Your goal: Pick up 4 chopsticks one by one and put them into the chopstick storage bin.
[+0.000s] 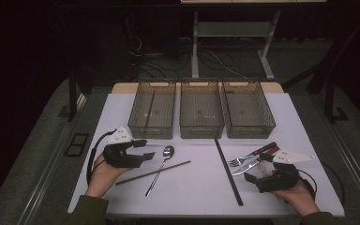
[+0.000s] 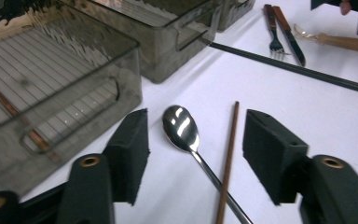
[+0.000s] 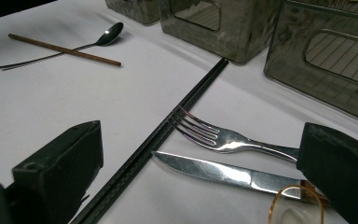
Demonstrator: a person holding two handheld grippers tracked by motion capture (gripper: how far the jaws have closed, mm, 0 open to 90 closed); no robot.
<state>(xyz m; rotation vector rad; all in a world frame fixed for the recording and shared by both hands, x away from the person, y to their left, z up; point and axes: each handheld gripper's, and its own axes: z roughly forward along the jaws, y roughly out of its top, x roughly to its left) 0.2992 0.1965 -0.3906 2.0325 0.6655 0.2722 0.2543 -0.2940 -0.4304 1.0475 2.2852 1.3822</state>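
Observation:
My left gripper hovers low over the white table, jaws open. Between them lie the bowl of a steel spoon and a brown chopstick that crosses its handle; the pads touch neither. My right gripper rests open at the front right. Ahead of its jaws lie a fork and a knife side by side. A long black chopstick runs front to back left of them.
Three smoky translucent bins stand in a row at the table's back. The left bin holds another brown chopstick. A small gold-rimmed spoon lies by the right gripper.

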